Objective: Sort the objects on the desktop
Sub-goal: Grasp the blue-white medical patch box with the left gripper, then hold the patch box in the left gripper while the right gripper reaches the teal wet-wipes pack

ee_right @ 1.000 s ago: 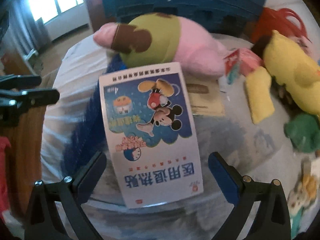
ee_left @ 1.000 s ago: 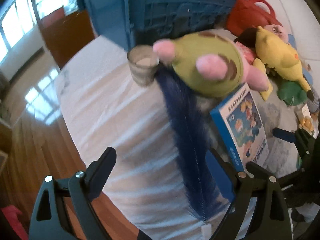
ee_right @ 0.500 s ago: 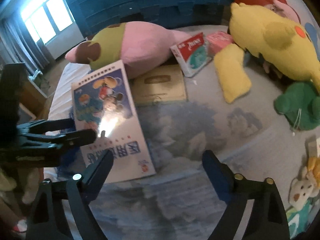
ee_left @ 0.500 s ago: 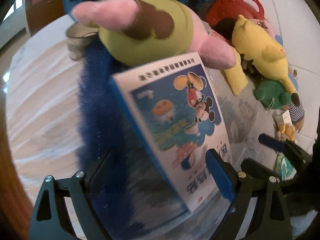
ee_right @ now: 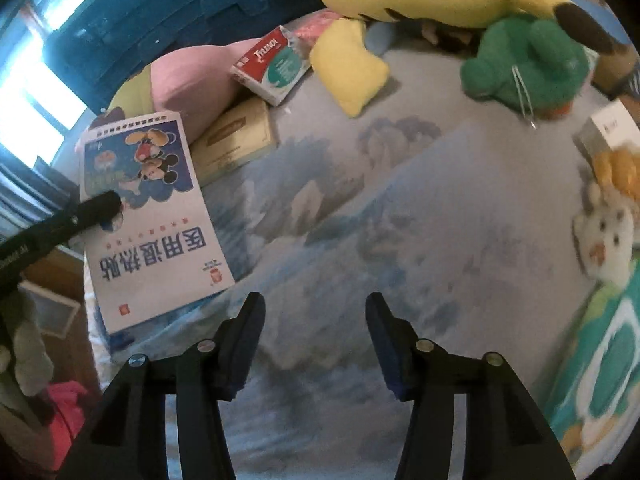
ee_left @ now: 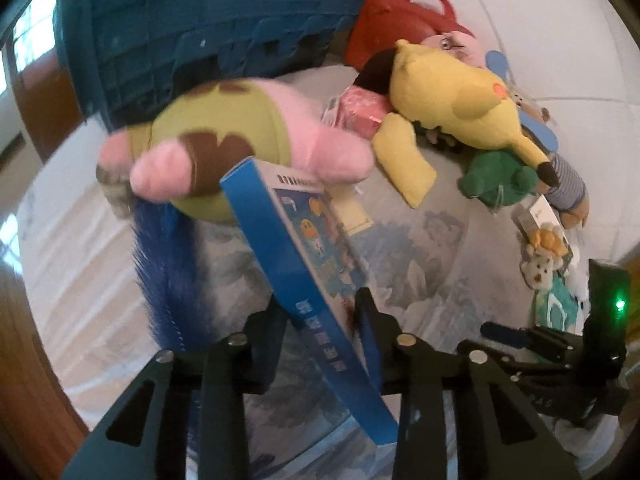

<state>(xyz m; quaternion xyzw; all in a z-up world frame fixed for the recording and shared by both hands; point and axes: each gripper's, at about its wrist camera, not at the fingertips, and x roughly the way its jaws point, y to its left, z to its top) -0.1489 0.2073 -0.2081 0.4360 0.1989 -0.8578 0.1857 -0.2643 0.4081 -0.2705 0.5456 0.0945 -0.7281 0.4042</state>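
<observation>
On the cloth-covered table (ee_right: 400,208), we find the left gripper (ee_left: 320,312) closing on the blue-and-white box (ee_left: 304,264), its pads against both faces, the box tilted beside the pink-and-green plush (ee_left: 224,140). The right gripper (ee_right: 314,320) hangs over bare cloth, jaws closing with nothing between them. A yellow plush (ee_left: 452,100) lies beyond.

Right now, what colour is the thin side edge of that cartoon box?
Blue; the box shows it best in the left wrist view.
</observation>
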